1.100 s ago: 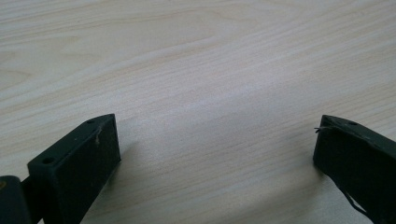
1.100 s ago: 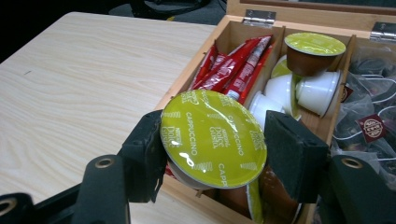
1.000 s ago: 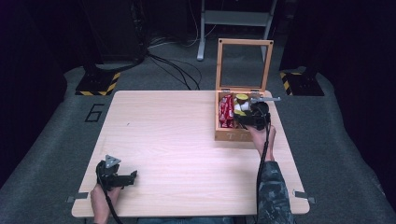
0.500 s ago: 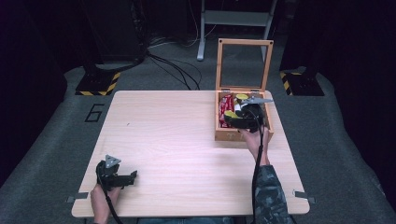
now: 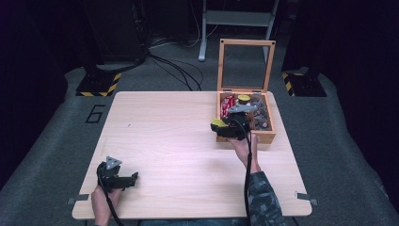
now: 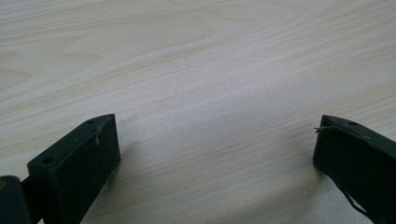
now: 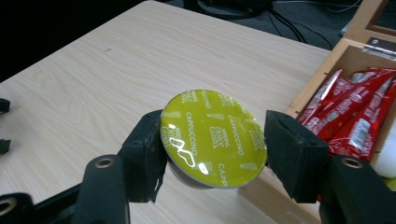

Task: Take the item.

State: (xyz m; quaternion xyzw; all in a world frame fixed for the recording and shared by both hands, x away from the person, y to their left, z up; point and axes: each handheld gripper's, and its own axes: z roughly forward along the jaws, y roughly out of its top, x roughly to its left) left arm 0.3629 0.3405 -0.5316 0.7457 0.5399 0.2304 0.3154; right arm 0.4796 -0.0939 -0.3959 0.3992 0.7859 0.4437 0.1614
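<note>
The pale wood-grain table [image 5: 179, 141] lies under both my hands, and at its far right side stands the open wooden box [image 5: 244, 136] with its glass-paned lid upright, red foil sachets [image 7: 355, 112] and another yellow-topped capsule [image 5: 243, 98] lying inside it. My right claw [image 7: 212, 140], just beside the box's near left corner, pinches a round coffee capsule with a shiny yellow-green foil lid printed "cappuccino" [image 7: 212, 133] between its two black jaws, off the table. My left claw [image 6: 217, 149] rests low at the table's near left, jaws spread wide on bare wood.
</note>
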